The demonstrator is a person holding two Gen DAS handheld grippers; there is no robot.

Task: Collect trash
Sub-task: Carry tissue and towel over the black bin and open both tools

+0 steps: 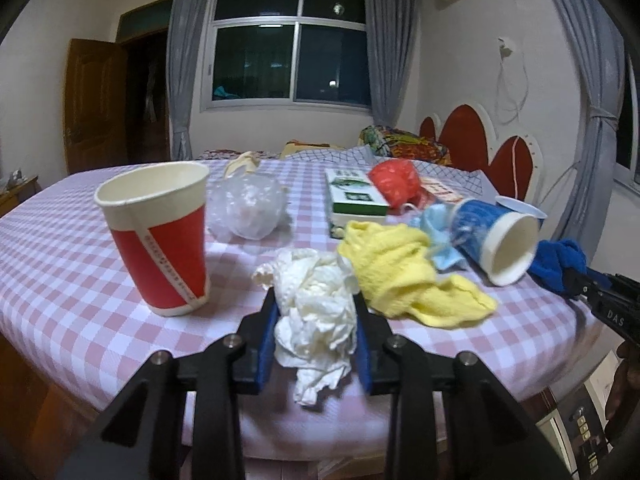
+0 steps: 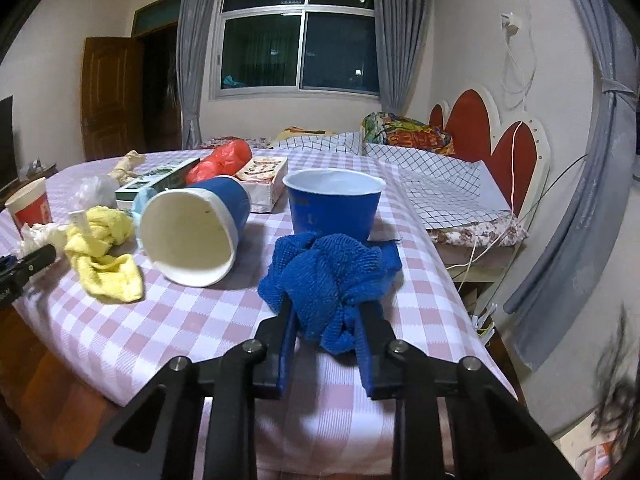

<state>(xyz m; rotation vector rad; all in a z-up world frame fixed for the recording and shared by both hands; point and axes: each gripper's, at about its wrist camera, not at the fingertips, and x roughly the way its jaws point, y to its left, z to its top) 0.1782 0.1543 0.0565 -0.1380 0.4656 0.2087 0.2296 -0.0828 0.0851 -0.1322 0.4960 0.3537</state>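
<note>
Left wrist view: left gripper pinches a crumpled white tissue at the near edge of the checked tablecloth; the wad's long axis runs away from the camera. Red cup stands upright to its left.

Right wrist view: right gripper pinches a bunched blue cloth, just before an upright blue cup. Tipped blue cup lies mouth toward camera.

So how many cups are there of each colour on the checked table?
Red paper cup: 1, standing upright.
Blue paper cups: 2, one lying on its side, one upright.
Total: 3 cups.
</note>
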